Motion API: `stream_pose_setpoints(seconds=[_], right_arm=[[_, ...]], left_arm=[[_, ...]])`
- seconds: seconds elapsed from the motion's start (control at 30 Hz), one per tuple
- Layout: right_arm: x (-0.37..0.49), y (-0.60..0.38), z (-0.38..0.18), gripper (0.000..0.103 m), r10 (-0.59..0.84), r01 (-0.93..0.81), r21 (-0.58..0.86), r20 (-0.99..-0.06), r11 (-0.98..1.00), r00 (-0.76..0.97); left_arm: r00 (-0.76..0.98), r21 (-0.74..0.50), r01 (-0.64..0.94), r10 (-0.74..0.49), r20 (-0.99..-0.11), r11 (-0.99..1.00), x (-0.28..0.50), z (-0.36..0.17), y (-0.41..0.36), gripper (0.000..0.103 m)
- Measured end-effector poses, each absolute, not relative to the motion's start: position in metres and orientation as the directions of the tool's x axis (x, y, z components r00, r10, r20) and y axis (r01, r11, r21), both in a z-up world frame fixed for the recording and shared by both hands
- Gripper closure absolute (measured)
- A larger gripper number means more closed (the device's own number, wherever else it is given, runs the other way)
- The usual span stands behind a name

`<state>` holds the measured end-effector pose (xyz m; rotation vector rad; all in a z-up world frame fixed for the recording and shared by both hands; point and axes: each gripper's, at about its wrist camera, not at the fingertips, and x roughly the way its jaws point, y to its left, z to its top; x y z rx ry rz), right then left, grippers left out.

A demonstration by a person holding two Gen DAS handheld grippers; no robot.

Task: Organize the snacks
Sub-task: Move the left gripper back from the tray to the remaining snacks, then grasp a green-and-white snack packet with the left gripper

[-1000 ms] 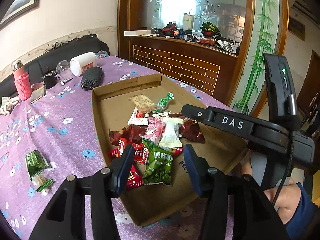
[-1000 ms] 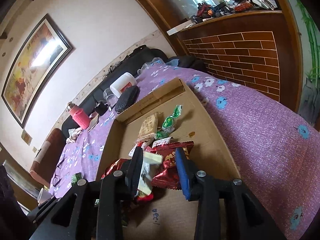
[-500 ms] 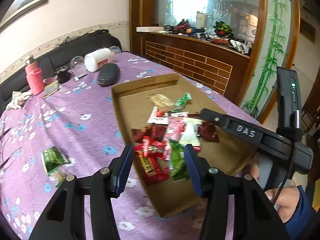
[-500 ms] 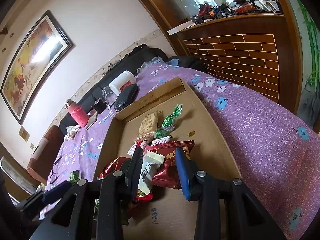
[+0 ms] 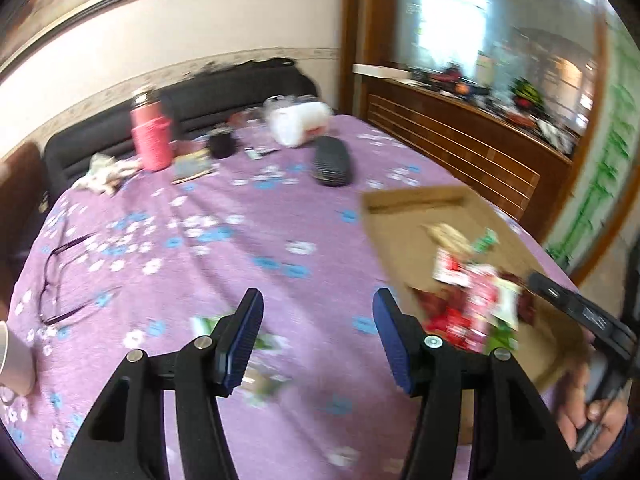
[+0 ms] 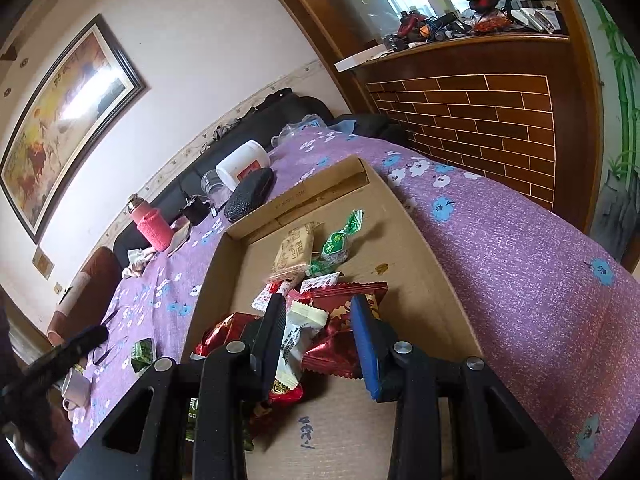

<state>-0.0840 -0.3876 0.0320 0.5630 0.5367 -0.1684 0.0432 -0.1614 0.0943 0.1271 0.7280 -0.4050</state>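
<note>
Left gripper (image 5: 318, 334): opening, empty; we aim left of the shallow brown cardboard tray (image 5: 404, 216).
Green foil snack packets (image 5: 260, 340): light, crinkly, slippery; we pinch a sealed edge.

Cream wall (image 6: 208, 60) with a patterned border strip at sofa height; large framed painting (image 6: 64, 120) hangs on it, glare on the glass. Black sofa (image 6: 256, 120) runs along the wall behind the far edge of the table, which has a purple floral cloth (image 6: 520, 248). Right side: dark wood partition with brick-pattern panel (image 6: 472, 112), cluttered ledge on top, bright glass above. Green bamboo mural (image 6: 618, 80) far right. Daylight, fairly bright.
</note>
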Motion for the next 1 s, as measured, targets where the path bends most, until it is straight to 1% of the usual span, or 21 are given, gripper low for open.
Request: stream_pose_setpoints(seconds=[0.1,0.2,0.23,0.37,0.5,0.67,0.7,0.73,0.8,0.87,1.0], right_arm=[[-0.084,-0.387,0.032,0.067,-0.009,0.295,0.460,-0.528,0.837,0.849],[-0.084,-0.388,0.032,0.067,-0.011,0.298,0.461,-0.529,0.836,0.849],[-0.084,-0.388,0.032,0.067,-0.012,0.299,0.462,-0.528,0.835,0.849],[-0.085,-0.388,0.033,0.067,-0.014,0.299,0.463,-0.525,0.834,0.851],[-0.086,-0.388,0.032,0.067,-0.014,0.299,0.464,-0.524,0.834,0.852],[-0.087,-0.389,0.032,0.067,-0.004,0.295,0.476,-0.521,0.828,0.853],[-0.087,-0.390,0.032,0.067,-0.001,0.294,0.479,-0.522,0.827,0.853],[-0.087,-0.390,0.031,0.067,0.002,0.293,0.482,-0.522,0.826,0.853],[-0.086,-0.391,0.031,0.067,0.004,0.292,0.484,-0.521,0.825,0.854],[-0.087,-0.391,0.031,0.067,0.008,0.290,0.489,-0.520,0.823,0.854],[-0.086,-0.392,0.030,0.067,0.014,0.288,0.494,-0.521,0.820,0.854]], left_arm=[[0.678,-0.035,0.356,-0.284,-0.679,0.934,0.072,0.092,-0.137,0.047],[0.639,-0.065,0.324,-0.269,-0.721,0.944,0.103,0.075,-0.117,0.047],[0.594,-0.111,0.321,-0.291,-0.750,0.941,0.116,0.065,-0.110,0.047],[0.487,-0.177,0.297,-0.308,-0.817,0.938,0.131,0.033,-0.096,0.047],[0.404,-0.260,0.308,-0.373,-0.836,0.915,0.124,0.019,-0.088,0.047],[0.370,-0.237,0.397,-0.391,-0.843,0.887,0.100,0.022,-0.086,0.047],[0.378,-0.224,0.414,-0.391,-0.839,0.882,0.096,0.025,-0.085,0.044],[0.390,-0.210,0.417,-0.383,-0.838,0.884,0.095,0.026,-0.085,0.039],[0.429,-0.166,0.403,-0.347,-0.834,0.900,0.097,0.029,-0.084,0.032],[0.471,-0.110,0.387,-0.298,-0.830,0.916,0.100,0.030,-0.087,0.031],[0.505,-0.062,0.385,-0.267,-0.821,0.921,0.108,0.034,-0.097,0.031]])
